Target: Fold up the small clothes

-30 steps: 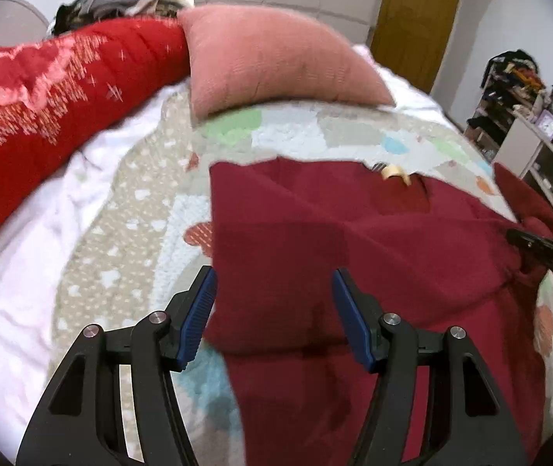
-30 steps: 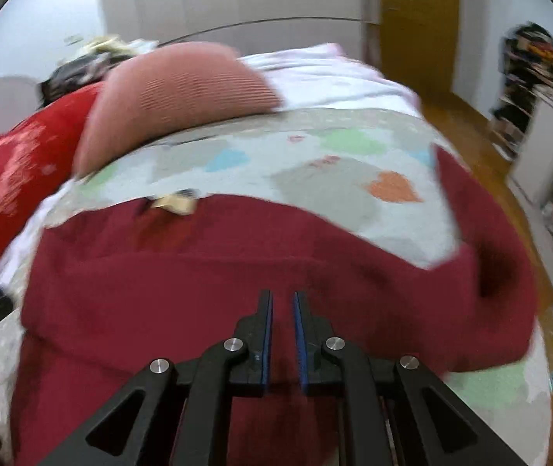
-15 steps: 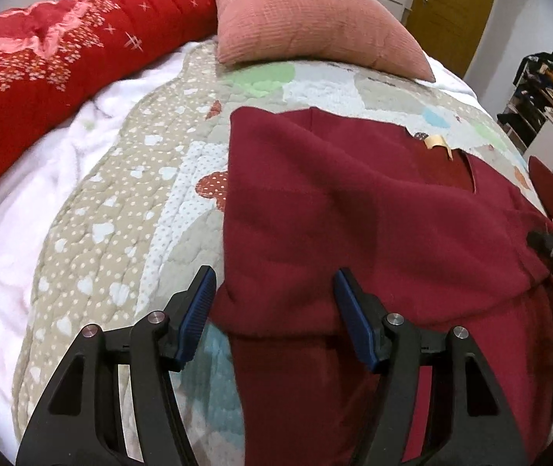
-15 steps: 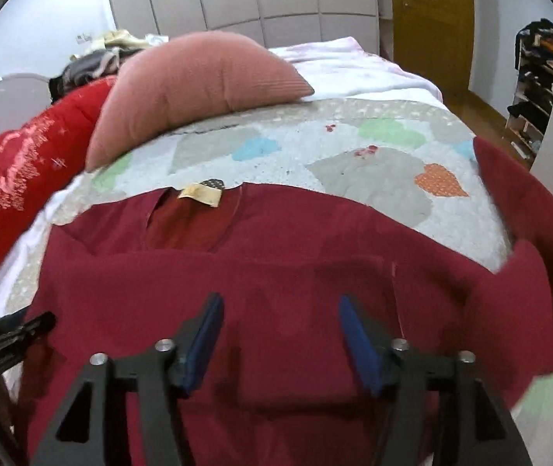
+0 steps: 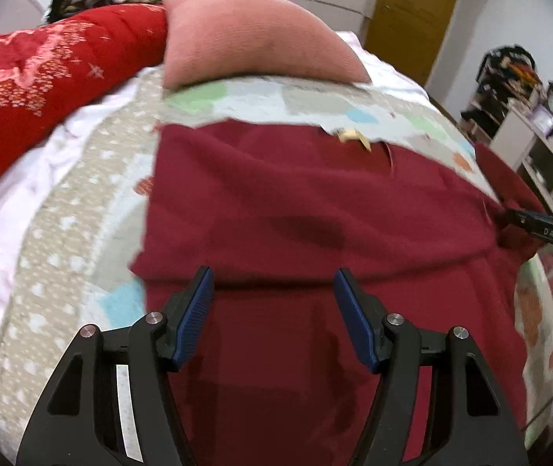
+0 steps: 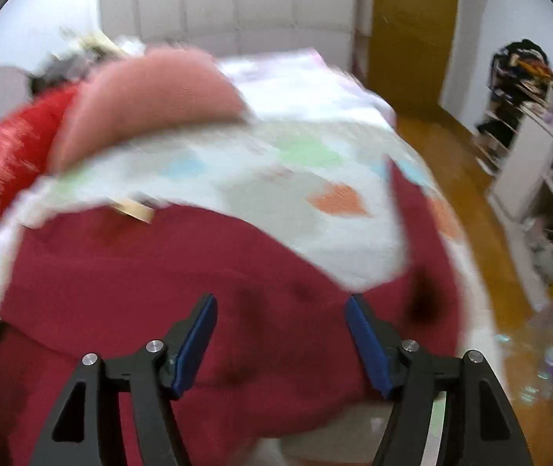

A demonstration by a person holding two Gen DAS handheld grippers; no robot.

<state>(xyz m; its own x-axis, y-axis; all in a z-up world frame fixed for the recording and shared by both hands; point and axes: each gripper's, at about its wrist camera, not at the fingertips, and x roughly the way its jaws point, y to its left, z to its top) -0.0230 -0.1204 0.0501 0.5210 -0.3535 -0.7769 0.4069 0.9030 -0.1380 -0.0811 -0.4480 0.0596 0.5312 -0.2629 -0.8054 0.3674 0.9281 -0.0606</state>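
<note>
Right tool [image 6: 280, 336] released since clenched earlier; left tool [image 5: 272, 312] spread wide; maroon sweater [image 5: 295, 202] folded, flat on quilt [image 5: 62, 233].

Legible text: "DAS" in pale letters on the black right gripper [image 5: 548, 229] at the frame edge. Garment tag [image 5: 354, 136] is blurred, unreadable.

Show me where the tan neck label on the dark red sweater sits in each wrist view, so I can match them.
Left wrist: neck label upper centre-right, at the sweater's far edge.
Right wrist: neck label left of centre, blurred, at the far edge.
Shared landmark: pink pillow behind it.
</note>
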